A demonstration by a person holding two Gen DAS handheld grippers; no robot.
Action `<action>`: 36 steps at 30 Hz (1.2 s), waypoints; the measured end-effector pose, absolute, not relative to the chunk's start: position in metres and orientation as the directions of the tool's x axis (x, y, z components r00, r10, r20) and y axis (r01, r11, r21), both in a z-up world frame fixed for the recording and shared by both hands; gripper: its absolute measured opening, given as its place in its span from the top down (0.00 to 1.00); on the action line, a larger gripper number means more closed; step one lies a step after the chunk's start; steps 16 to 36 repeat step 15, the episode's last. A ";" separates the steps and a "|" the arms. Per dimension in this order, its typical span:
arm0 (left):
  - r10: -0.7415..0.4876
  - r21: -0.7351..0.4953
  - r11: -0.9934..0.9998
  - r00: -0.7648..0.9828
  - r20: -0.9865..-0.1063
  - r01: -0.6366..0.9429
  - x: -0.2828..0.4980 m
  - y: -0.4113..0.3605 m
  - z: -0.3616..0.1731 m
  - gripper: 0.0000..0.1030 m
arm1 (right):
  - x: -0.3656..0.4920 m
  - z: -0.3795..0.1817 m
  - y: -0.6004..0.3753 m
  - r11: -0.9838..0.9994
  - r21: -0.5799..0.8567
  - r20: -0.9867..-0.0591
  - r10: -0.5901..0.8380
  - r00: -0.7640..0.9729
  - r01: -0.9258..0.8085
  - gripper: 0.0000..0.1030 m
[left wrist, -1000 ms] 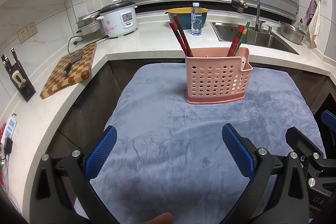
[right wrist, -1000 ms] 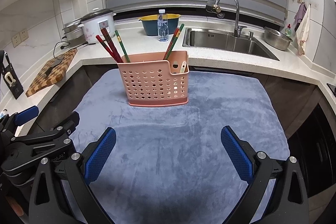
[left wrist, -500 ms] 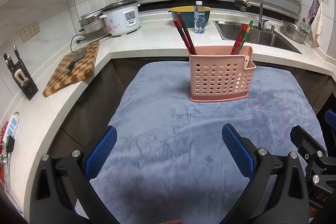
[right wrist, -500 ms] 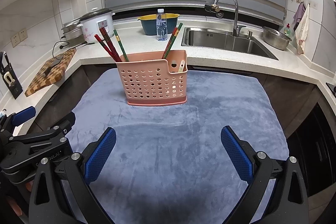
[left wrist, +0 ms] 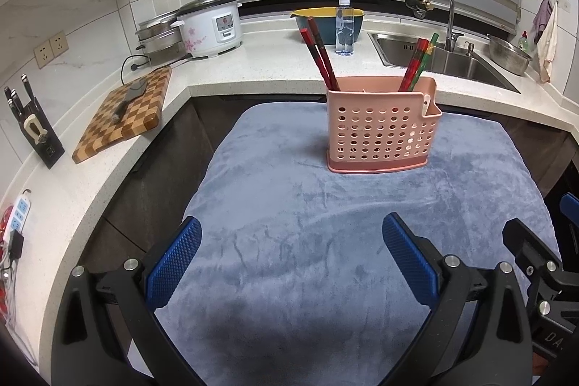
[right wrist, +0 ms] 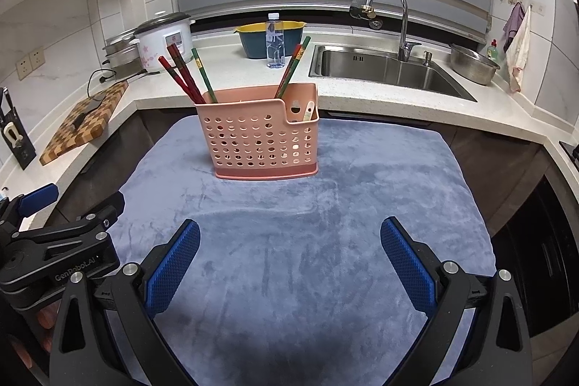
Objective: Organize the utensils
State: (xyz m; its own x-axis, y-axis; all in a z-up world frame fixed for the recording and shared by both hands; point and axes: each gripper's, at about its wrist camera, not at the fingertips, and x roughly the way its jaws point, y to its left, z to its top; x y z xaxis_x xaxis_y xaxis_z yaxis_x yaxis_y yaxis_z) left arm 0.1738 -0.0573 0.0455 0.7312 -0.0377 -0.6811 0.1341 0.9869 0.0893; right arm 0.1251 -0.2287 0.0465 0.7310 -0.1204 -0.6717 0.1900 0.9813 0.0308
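kitchen corner w/ white counter and closed blinds behind; grey-blue cloth [left wrist: 307,223] covers the table in front. left hand-held gripper [left wrist: 291,254] hovers over the cloth's near edge, jaws spread wide, released, nothing between the blue pads [left wrist: 173,263]. right hand-held gripper [right wrist: 289,255] just beside it at the same near edge, also spread wide and empty; its black frame shows at the right edge of the left wrist view. pink utensil basket [right wrist: 260,140] stands upright near the far edge of the cloth, well apart from both grippers. red chopsticks [right wrist: 179,73] and a green one lean out of its left end, another red/green pair [right wrist: 293,67] toward the right; small side pocket at the right end holds a pale utensil, type unclear. beyond on the counter: rice cooker [left wrist: 211,26], water bottle [left wrist: 343,26], sink [right wrist: 383,69], chequered cutting board [left wrist: 126,113] at the left.
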 end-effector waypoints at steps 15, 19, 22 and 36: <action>-0.049 0.084 0.986 0.730 -0.682 0.145 0.175 -0.059 0.048 0.07 | 0.125 0.047 -0.229 0.981 0.027 -0.672 -0.126 0.730 0.194 0.06; -0.049 0.084 0.986 0.730 -0.682 0.145 0.175 -0.059 0.048 0.07 | 0.125 0.047 -0.229 0.981 0.027 -0.672 -0.126 0.730 0.194 0.06; -0.049 0.084 0.986 0.730 -0.682 0.145 0.175 -0.059 0.048 0.07 | 0.125 0.047 -0.229 0.981 0.027 -0.672 -0.126 0.730 0.194 0.06; -0.049 0.084 0.986 0.730 -0.682 0.145 0.175 -0.059 0.048 0.07 | 0.125 0.047 -0.229 0.981 0.027 -0.672 -0.126 0.730 0.194 0.06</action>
